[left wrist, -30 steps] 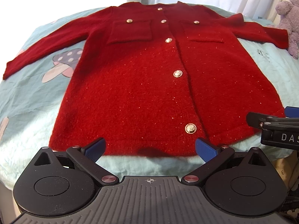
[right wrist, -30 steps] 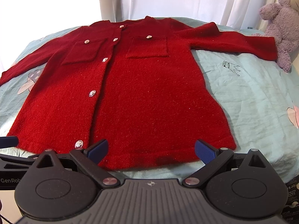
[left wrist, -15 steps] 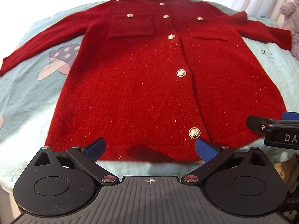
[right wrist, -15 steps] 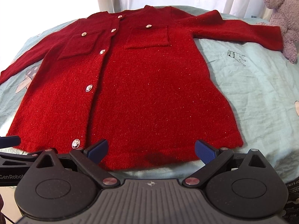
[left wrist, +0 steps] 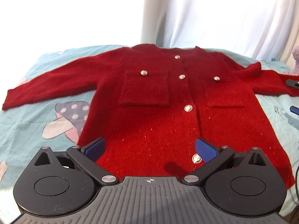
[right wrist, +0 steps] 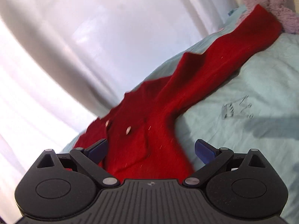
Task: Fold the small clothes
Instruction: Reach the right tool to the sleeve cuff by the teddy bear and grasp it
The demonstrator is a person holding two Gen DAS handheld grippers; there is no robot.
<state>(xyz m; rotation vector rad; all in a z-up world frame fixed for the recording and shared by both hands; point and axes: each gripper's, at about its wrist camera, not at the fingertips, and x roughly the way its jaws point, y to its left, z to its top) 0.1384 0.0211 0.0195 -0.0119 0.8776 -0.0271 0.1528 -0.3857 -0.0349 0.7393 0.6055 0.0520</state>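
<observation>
White curtains (left wrist: 214, 13) are glowing behind a pale blue printed bedsheet (left wrist: 28, 115), where a red cardigan (left wrist: 153, 115) is lying flat, buttoned, front up, sleeves spread.

The cardigan is sitting spread out like this probably so each sleeve can be folded in over the body first; no fold is showing yet. The left gripper (left wrist: 150, 148) is hovering over the lower front with its blue fingers wide apart, holding nothing, a gold button (left wrist: 196, 158) just inside its right finger. The right gripper (right wrist: 151, 147), jaws likewise spread and empty, is tilting over the garment's right chest, looking along the right sleeve (right wrist: 224, 59), whose cuff is ending just beside a purple plush toy (right wrist: 261, 1). Bare sheet is lying open on both sides of the body, giving the sleeves room to swing inward; the toy is crowding the far right corner.
</observation>
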